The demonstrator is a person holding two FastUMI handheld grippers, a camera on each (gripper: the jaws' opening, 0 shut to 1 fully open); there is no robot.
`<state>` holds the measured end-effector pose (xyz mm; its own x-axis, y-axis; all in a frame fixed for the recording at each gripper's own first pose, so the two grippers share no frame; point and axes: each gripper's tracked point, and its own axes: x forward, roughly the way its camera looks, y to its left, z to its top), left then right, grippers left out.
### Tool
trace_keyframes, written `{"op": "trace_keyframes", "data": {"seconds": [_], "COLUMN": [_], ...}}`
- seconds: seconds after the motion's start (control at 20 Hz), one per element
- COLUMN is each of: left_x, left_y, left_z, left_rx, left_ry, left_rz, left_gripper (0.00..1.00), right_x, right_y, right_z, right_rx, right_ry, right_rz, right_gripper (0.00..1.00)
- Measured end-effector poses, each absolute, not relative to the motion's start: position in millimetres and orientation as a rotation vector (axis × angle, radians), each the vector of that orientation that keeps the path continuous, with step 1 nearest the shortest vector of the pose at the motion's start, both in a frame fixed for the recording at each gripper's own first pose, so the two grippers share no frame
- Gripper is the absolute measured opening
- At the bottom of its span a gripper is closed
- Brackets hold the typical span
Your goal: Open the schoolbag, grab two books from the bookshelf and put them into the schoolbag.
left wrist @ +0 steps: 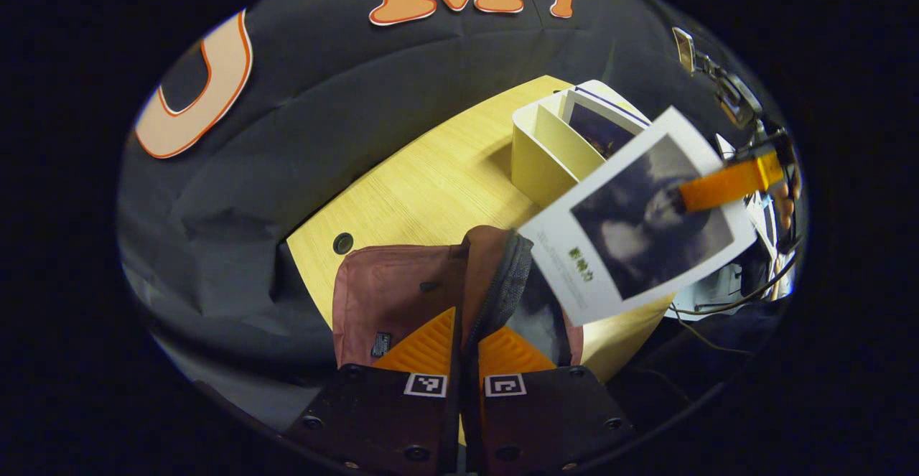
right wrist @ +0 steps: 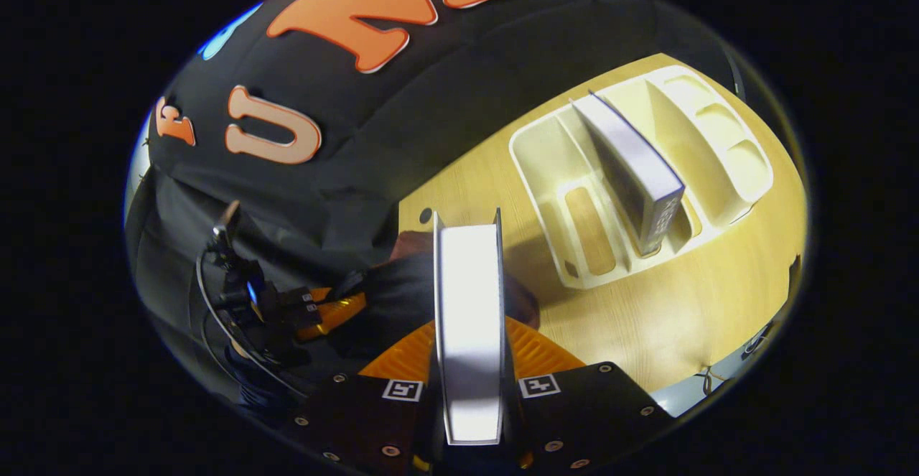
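The soft fabric schoolbag (left wrist: pixel 391 296) is a dusty reddish-brown, with a dark speckled lining along its open edge and a small dark label low on its front. The held thin book (left wrist: pixel 639 221) has a white cover bearing a large dark photograph mottled with pale cloudy patches and a few small green characters beneath it, and its page edges (right wrist: pixel 468 318) are plain white. The plastic slotted bookshelf (right wrist: pixel 725 167) is cream, the upright book (right wrist: pixel 635 167) left in it shows a greyish-white side with a dark blue edge, and the wooden table (left wrist: pixel 423 189) is light yellow with fine straight grain.

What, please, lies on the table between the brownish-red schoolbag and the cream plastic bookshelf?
In the left gripper view, bare wooden tabletop separates the brownish-red schoolbag from the cream plastic bookshelf; the held book hangs above that gap.
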<state>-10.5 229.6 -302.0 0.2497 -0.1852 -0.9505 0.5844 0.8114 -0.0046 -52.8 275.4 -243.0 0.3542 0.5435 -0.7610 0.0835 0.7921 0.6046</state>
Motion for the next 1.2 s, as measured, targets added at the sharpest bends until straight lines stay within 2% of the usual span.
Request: {"op": "trace_keyframes", "data": {"seconds": [0.15, 0.4, 0.7, 0.95, 1.2], "left_x": [-10.3, -17.0, -21.3, -31.8, -43.5], "left_y": [227.2, 220.5, 211.2, 197.9, 183.6], "left_z": [-301.6, -298.0, -295.0, -300.6, -299.8], "left_rx": [0.371, 0.324, 0.300, 0.308, 0.295], "left_ry": [1.203, 1.173, 1.147, 1.131, 1.116], "left_rz": [-0.527, -0.510, -0.520, -0.548, -0.578], "left_gripper": [0.05, 0.05, 0.05, 0.04, 0.04], "right_x": [-58.2, -43.0, -26.9, -30.6, -30.5], "right_y": [304.8, 337.7, 394.0, 423.8, 441.9], "right_z": [-266.8, -305.7, -322.2, -355.9, -364.3], "right_rx": [0.671, 0.660, 0.763, 0.828, 0.886], "right_ry": [1.226, 1.232, 1.186, 1.189, 1.178], "right_rz": [0.350, 0.316, 0.397, 0.389, 0.369], "right_gripper": [0.34, 0.34, 0.34, 0.34, 0.34]}}
